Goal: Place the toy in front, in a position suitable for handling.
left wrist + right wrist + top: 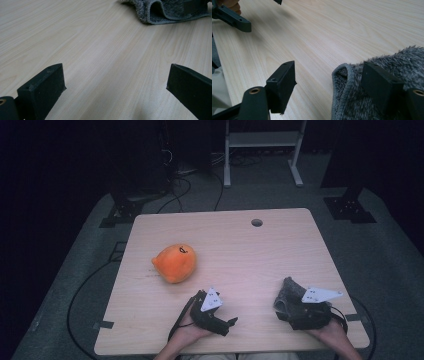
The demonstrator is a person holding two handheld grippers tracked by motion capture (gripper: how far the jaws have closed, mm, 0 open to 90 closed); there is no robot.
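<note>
We work at a pale wooden counter (pixel 240 245) with a round cable hole (pixel 256 222) near its far edge, standing on grey carpet in a dark room with a white frame (pixel 262 145) and loose cables (pixel 185 185) behind. Largest on it is the orange plush toy (pixel 174 263), set well apart at the left, we judge so it stays out of the way. Nearer us, at the right, lies the grey fuzzy cloth (pixel 382 87), bunched with a hemmed fold standing up. Our right gripper (pixel 329 85) rests low against it, fingers (pixel 283 85) spread, one over the pile and one on bare wood, nothing pinched; probably lined up to take that fold. Our left gripper (pixel 115 85) lies near the front edge, its fingers (pixel 45 87) spread over bare wood, aimed at the cloth, likely waiting to help.
</note>
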